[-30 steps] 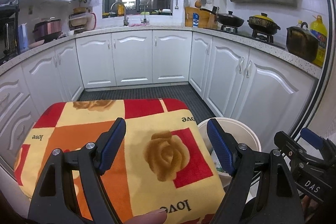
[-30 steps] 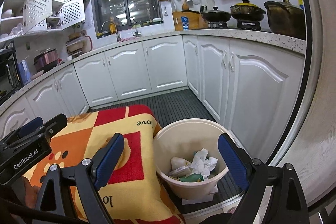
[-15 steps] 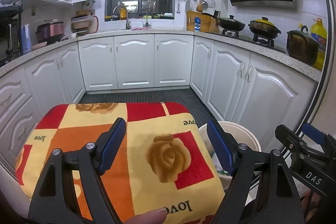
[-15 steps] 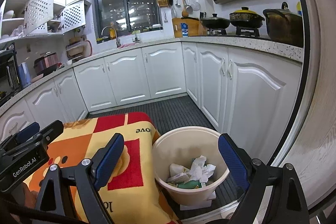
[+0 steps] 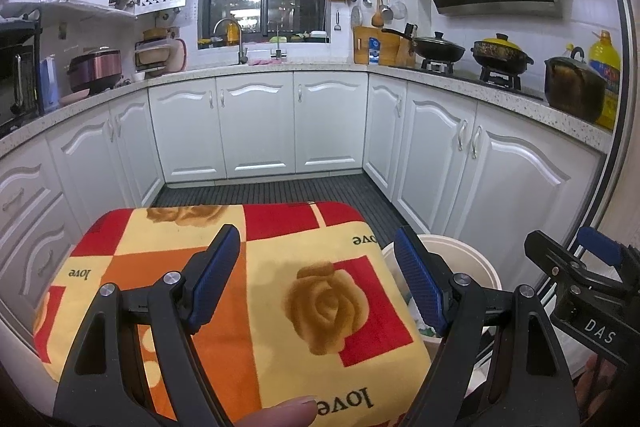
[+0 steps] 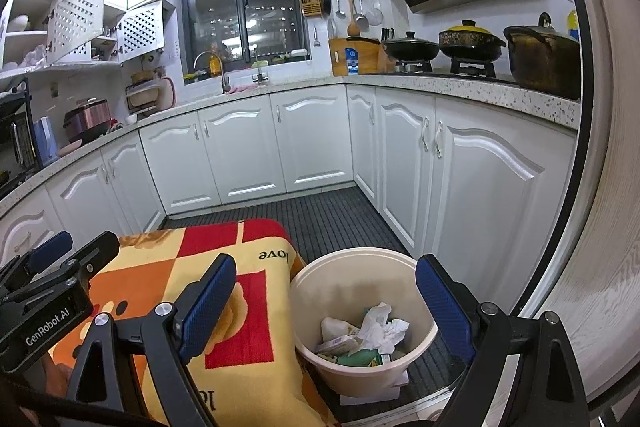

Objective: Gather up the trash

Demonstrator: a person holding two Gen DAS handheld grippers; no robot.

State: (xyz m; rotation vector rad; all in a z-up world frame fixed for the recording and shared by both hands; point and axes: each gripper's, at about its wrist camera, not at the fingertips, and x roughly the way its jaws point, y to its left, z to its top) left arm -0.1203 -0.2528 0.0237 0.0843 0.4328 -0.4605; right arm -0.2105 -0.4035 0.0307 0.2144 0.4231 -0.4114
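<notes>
Both hand-held grippers released above the covered desk and the bin.

Your left hand-held gripper [image 5: 316, 275] hovers with its blue-padded jaws spread wide, grasping nothing, over the desk draped in a red, orange and yellow rose-patterned cloth [image 5: 224, 267]. Your right hand-held gripper [image 6: 326, 303] is likewise released and empty, held above the round cream plastic bin [image 6: 416, 267] standing on the dark ribbed floor mat [image 6: 332, 215] just beside the desk. The crumpled white paper and packaging trash [image 6: 374, 331] lies inside the bin.
</notes>
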